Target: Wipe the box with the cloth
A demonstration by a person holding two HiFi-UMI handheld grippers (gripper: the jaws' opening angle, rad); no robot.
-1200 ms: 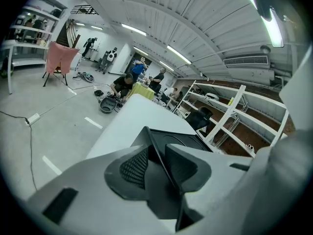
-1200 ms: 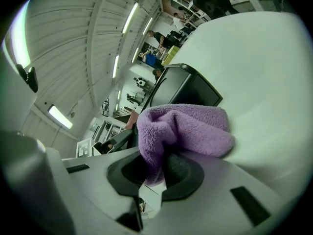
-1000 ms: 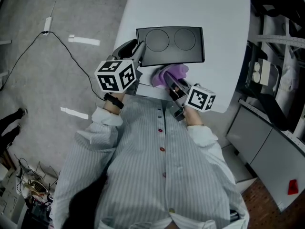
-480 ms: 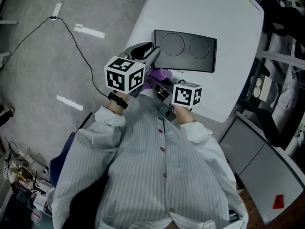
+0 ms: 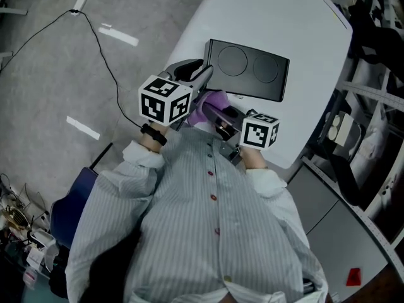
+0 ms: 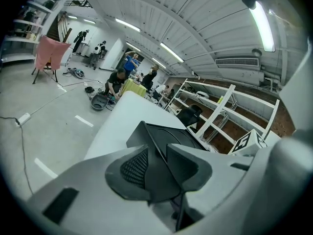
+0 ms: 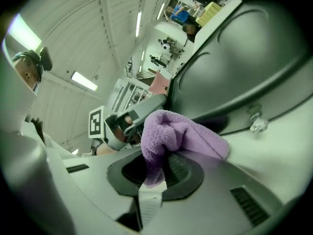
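The black flat box [image 5: 249, 68] with two round recesses lies on the white table [image 5: 278, 11]. My left gripper [image 5: 201, 73] is at the box's near left corner. In the left gripper view that corner [image 6: 161, 146] sits between the jaws of the left gripper [image 6: 156, 156]. They have just been opening, and no pad visibly presses on the box. My right gripper [image 5: 218, 113] is shut on the purple cloth [image 5: 212, 102], which is beside the box's near edge. In the right gripper view the cloth [image 7: 171, 133] bulges out of the right gripper [image 7: 161, 169], with the box [image 7: 244, 58] close ahead.
The table's near edge runs just in front of the person's striped shirt [image 5: 208, 219]. A cable [image 5: 104, 49] lies on the floor at the left. Metal racks [image 5: 372, 106] stand at the right. A blue chair [image 5: 69, 207] is at the lower left.
The right gripper has carried the cloth leftwards along the box's near edge, towards the left corner. The left gripper has stayed at that corner.
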